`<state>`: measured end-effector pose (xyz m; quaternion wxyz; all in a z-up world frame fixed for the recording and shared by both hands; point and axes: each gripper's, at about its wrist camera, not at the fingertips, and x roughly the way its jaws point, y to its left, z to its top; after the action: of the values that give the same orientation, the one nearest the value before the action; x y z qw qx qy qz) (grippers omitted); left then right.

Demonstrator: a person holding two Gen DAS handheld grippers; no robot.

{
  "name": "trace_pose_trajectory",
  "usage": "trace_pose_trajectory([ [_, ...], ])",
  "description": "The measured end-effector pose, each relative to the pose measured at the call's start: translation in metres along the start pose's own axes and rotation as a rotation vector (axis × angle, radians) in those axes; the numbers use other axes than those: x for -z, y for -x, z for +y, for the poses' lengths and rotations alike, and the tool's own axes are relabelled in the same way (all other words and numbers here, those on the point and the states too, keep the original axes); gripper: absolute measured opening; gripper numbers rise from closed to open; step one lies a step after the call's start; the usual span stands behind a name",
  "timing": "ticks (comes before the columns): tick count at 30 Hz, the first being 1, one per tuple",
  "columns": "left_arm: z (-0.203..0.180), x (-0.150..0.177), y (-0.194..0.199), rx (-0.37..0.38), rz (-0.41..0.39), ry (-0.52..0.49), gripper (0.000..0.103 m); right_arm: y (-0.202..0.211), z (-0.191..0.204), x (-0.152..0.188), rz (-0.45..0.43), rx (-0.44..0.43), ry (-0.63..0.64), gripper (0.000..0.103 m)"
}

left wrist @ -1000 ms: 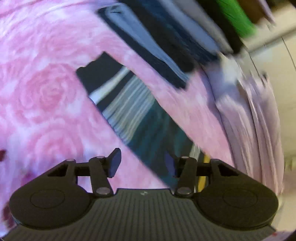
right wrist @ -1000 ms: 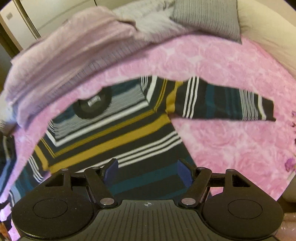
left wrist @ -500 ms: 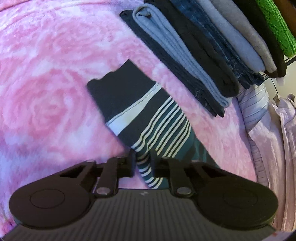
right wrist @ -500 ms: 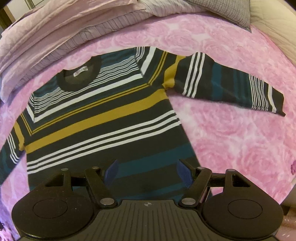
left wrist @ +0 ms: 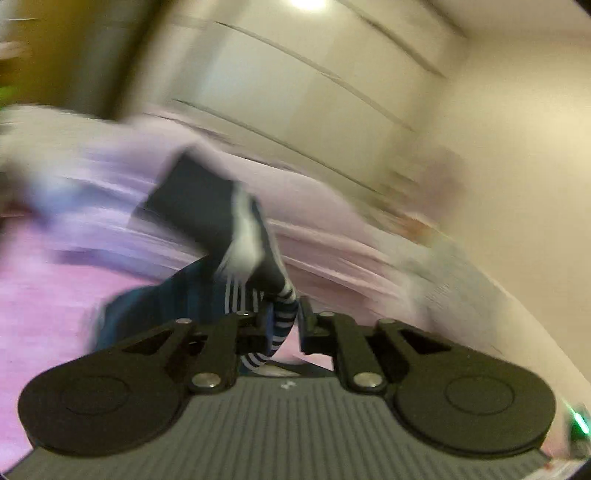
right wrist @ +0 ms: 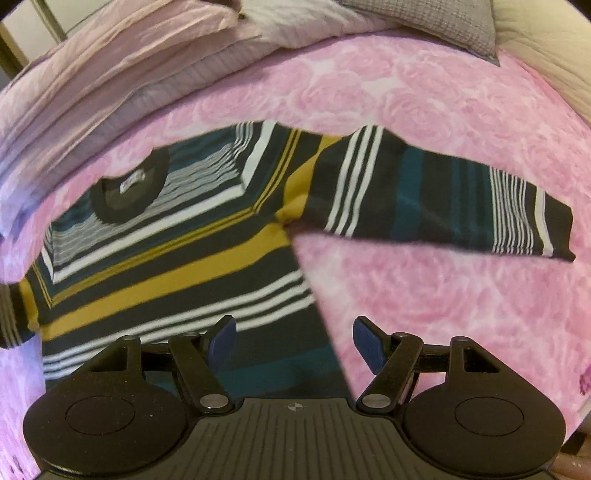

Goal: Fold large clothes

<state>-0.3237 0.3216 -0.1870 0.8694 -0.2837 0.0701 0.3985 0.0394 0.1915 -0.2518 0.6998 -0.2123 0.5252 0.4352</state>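
A striped sweater (right wrist: 192,258) in dark, teal, mustard and white lies flat on the pink rose-patterned bedspread (right wrist: 424,295), neck toward the pillows. Its one sleeve (right wrist: 443,199) stretches out to the right. My right gripper (right wrist: 294,341) hovers open over the sweater's lower right hem, nothing between its fingers. In the blurred left wrist view my left gripper (left wrist: 282,325) is shut on the other sleeve (left wrist: 236,243), lifted off the bed with the dark cuff standing up ahead of the fingers.
Folded lilac and striped bedding (right wrist: 122,74) and a grey pillow (right wrist: 424,22) lie along the far side of the bed. A beige padded edge (right wrist: 546,48) runs at the right. Pale cabinet doors (left wrist: 332,85) stand behind the bed in the left wrist view.
My left gripper has lifted the pinched sleeve off the bedspread and swung it toward the sweater's body; its view now faces the cabinets. My right gripper shifted slightly right over the hem, still open.
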Motion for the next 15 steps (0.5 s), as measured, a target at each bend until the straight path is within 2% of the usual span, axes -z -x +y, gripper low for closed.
trace_pose_trajectory([
  [1, -0.014, 0.012, -0.012, 0.041, 0.046, -0.014, 0.022, 0.001, -0.006, -0.003, -0.007, -0.006, -0.007, 0.067],
  [2, -0.027, 0.031, -0.028, 0.059, 0.124, -0.009, 0.023, 0.001, -0.01, -0.006, -0.012, -0.009, -0.01, 0.067],
  [3, -0.031, 0.046, -0.039, 0.048, 0.182, -0.005, 0.023, 0.0, -0.015, -0.008, -0.013, -0.012, -0.012, 0.067],
  [5, -0.025, 0.078, -0.054, -0.031, 0.289, -0.025, 0.023, -0.002, -0.022, -0.011, -0.007, -0.02, -0.01, 0.067],
  [8, 0.008, 0.109, -0.059, -0.218, 0.412, -0.061, 0.023, -0.008, -0.032, -0.013, -0.008, -0.045, -0.01, 0.067],
  [9, 0.021, 0.115, -0.06, -0.29, 0.438, -0.102, 0.023, -0.011, -0.034, -0.012, -0.009, -0.054, -0.012, 0.067],
  [12, 0.051, 0.121, -0.057, -0.409, 0.469, -0.242, 0.025, -0.026, -0.036, -0.013, -0.015, -0.114, -0.037, 0.067],
  [15, 0.061, 0.132, -0.06, -0.449, 0.497, -0.488, 0.031, -0.045, -0.031, -0.017, -0.01, -0.141, -0.065, 0.067],
])
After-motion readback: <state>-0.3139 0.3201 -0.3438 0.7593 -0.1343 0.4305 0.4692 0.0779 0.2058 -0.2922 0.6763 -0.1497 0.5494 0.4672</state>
